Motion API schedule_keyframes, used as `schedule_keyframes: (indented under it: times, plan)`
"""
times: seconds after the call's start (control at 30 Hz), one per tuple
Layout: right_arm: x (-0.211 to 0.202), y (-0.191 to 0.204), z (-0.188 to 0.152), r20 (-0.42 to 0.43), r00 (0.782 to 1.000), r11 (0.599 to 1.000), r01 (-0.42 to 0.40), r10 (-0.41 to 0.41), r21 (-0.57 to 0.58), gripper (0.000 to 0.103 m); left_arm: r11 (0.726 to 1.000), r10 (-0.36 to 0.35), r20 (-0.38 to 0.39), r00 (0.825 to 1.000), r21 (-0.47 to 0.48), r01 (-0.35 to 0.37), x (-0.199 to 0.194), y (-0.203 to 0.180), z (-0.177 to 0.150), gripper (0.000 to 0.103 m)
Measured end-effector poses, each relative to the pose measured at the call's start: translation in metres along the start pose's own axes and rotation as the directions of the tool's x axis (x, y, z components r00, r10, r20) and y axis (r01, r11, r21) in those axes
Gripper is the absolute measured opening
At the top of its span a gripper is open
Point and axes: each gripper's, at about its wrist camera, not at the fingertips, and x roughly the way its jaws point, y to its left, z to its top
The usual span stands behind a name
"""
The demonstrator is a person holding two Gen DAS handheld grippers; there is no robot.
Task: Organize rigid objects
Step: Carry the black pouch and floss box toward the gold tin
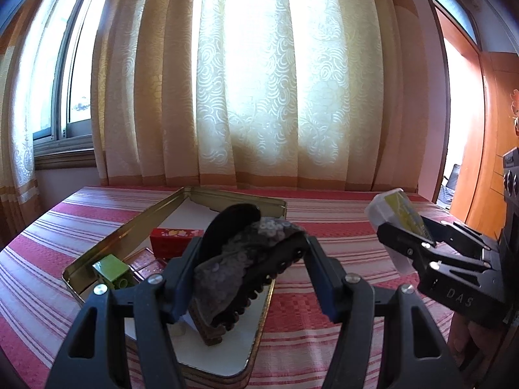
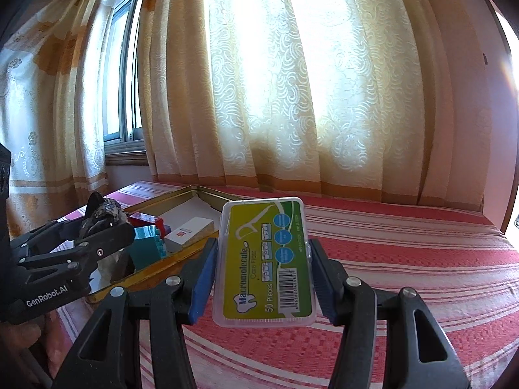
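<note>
My left gripper (image 1: 251,259) is shut on a dark brown hair claw clip (image 1: 240,269) with a sequined bow, held above the gold metal tin (image 1: 107,243). My right gripper (image 2: 262,269) is shut on a clear floss pick box (image 2: 264,262) with a yellow-green label, held above the striped cloth to the right of the tin. The floss box also shows in the left wrist view (image 1: 399,217), and the clip in the right wrist view (image 2: 102,217). Inside the tin lie a red box (image 1: 173,241), a green brick (image 1: 112,270), a teal brick (image 2: 147,246) and a white box (image 2: 189,231).
The tin (image 2: 155,264) sits on a red and white striped cloth (image 2: 405,275) covering the table. Cream patterned curtains (image 1: 259,81) hang behind the far edge. A window (image 1: 74,74) is at the left, an orange door (image 1: 480,136) at the right.
</note>
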Motion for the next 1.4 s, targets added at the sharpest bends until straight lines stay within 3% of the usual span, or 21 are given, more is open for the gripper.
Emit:
schedule_keyframes:
  times: [1.4]
  plan:
    - [0.009,0.047,0.003,0.015,0.997,0.996,-0.077,0.077,-0.043,0.057,0.998,0.041,-0.009,0.999,-0.041,-0.041,-0.007,0.039,0.001,0.062]
